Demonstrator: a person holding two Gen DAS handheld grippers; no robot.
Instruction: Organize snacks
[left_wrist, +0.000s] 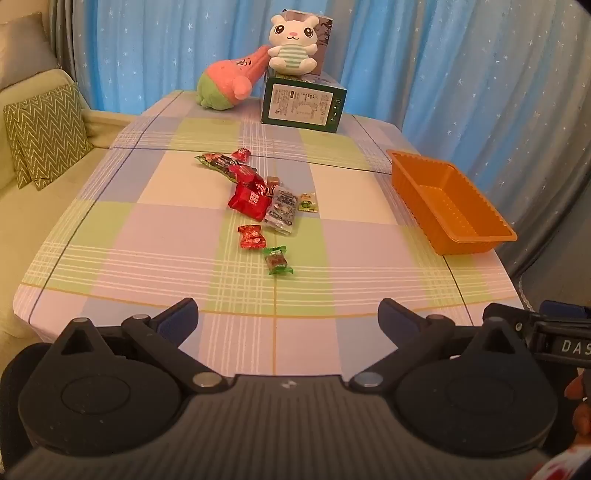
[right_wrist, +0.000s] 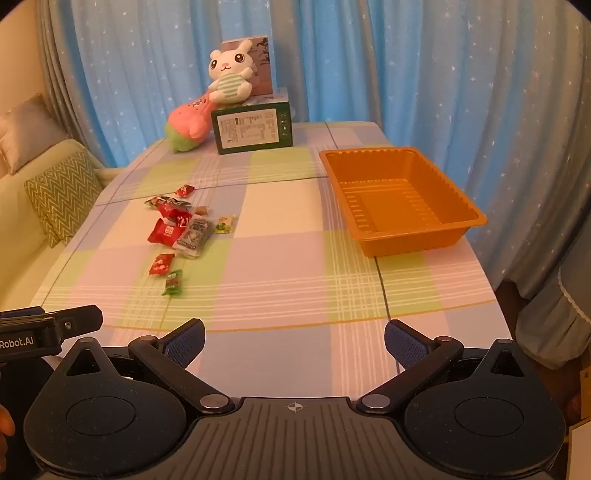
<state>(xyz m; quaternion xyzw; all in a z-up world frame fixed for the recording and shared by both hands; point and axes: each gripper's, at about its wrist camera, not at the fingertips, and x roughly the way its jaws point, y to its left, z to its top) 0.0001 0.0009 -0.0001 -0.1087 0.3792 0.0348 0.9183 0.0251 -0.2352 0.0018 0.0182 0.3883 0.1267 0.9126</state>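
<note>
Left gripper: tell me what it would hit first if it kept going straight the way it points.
Probably the bare checked tablecloth: the open left gripper tilts down at it. The green-wrapped candy lies farther along that line.

Home living room, cushioned sofa, starry blue curtains, plush toys on checked tablecloth

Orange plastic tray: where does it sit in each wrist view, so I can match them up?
Left wrist view: orange plastic tray at the right, middle height, seen at a slant.
Right wrist view: orange plastic tray right of centre, its empty inside showing.
Shared landmark: the green printed box under the white plush bunny, far table edge.
</note>
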